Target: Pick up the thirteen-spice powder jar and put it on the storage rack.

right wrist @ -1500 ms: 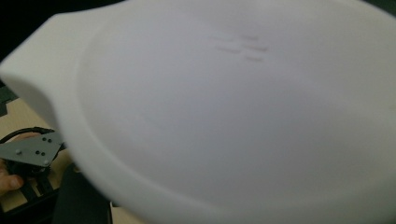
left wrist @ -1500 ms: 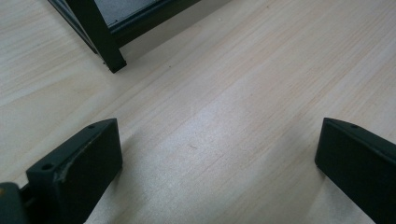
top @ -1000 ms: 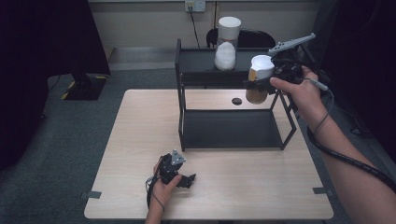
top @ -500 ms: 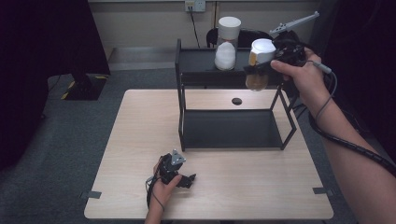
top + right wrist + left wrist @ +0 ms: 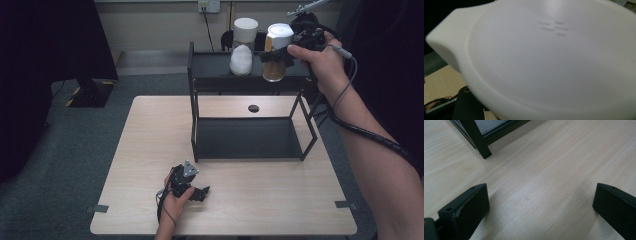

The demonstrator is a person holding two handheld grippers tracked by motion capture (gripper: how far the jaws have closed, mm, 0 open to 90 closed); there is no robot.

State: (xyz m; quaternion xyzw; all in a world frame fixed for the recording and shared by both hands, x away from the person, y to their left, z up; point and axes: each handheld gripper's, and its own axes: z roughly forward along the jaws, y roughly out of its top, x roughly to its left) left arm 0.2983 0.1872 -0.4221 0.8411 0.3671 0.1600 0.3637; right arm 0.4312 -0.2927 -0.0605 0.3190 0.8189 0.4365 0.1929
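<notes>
Currently, the right gripper (image 5: 276, 56) was clamped on the brown jar (image 5: 276, 64), which stood upright with its long axis vertical over the shelf top (image 5: 215, 70), just right of the white jar (image 5: 243, 50); whether its base touched the shelf could not be told. Its white lid (image 5: 549, 57) lay directly ahead of the right jaws, and it held a brown fill, the neighbour a white one. Farther out, the left gripper (image 5: 197, 191) rested near the front edge of the table (image 5: 150, 150), jaws apart on nothing, well away from both jars.
</notes>
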